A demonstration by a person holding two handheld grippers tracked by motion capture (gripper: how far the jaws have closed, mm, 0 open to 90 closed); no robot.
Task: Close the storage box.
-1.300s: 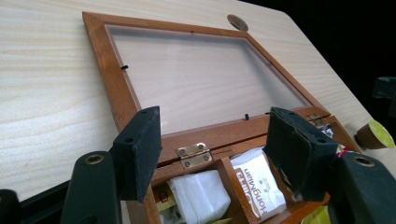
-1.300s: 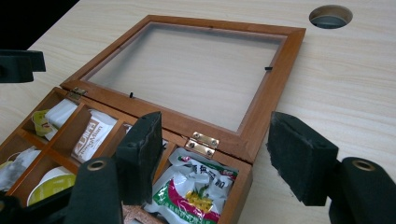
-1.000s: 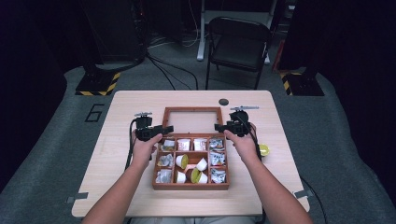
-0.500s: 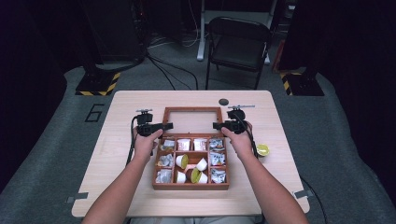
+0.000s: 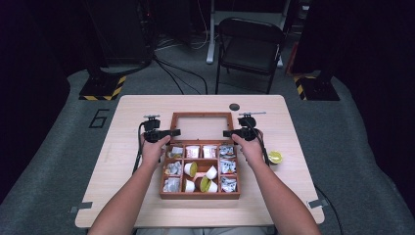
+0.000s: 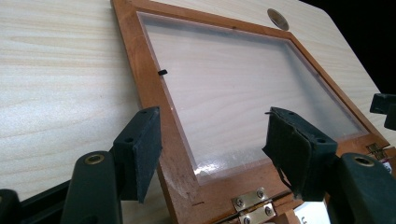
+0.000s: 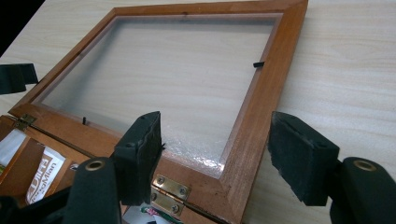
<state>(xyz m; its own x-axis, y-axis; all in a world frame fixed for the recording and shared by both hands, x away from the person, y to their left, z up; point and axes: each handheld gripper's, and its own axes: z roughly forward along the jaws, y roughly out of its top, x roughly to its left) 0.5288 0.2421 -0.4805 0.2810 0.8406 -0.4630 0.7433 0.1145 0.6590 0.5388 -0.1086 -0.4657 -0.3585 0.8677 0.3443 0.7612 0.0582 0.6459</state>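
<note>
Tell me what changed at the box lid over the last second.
Both hands eased down beside the open lid. The right gripper has just been opening its jaws, astride the lid's right rail without pressing it; the left gripper kept its jaws open astride the left rail. The lid, box and table stayed put.

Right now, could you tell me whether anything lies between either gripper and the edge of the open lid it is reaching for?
Nothing visible does. The left gripper straddles the lid's left rail near the hinge, and the right gripper straddles its right rail. Each rail sits free between open fingers, not pinched.
</note>
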